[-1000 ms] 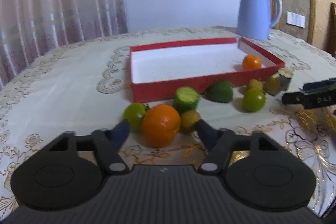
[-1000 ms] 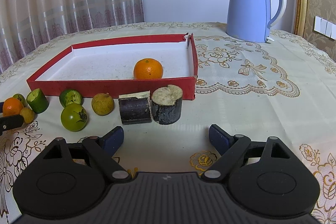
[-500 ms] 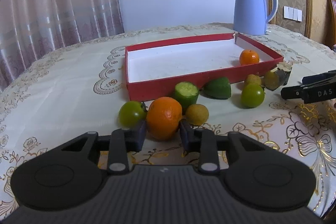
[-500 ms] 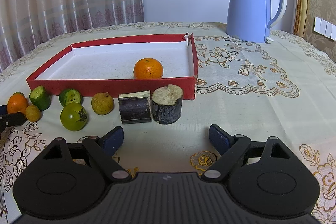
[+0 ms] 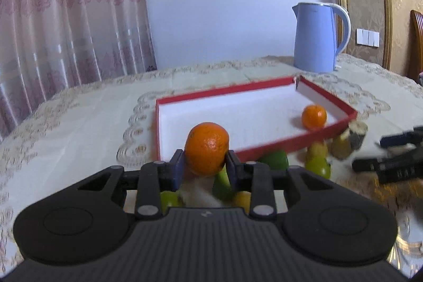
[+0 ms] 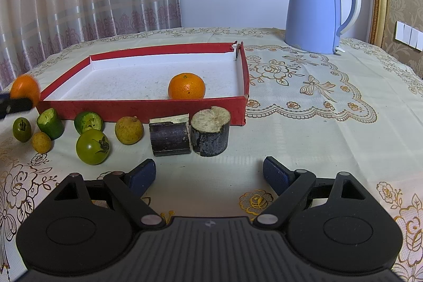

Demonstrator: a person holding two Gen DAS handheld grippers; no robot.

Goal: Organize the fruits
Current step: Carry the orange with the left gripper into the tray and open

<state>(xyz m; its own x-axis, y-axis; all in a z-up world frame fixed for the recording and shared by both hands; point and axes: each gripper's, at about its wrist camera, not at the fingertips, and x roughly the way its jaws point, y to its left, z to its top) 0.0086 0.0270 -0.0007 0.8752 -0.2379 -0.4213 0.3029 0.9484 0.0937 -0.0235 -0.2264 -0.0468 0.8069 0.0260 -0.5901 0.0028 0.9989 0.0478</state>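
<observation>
Orange (image 5: 206, 147) clamped between the pads of the left gripper (image 5: 203, 167), lifted clear of the worktop (image 5: 79, 123), just short of the near wall of the red tray (image 5: 296, 143). Second orange (image 5: 314, 116) already inside the tray, ahead and to the right. Loose green and yellow fruit below and right of the gripper.

Right gripper (image 6: 208, 173) spread wide, holding nothing, low over the worktop, facing two dark cut stalk pieces (image 6: 189, 134) just ahead.

Carry step, apparently. Next: forward over the wall, down onto the white floor, then release.
</observation>
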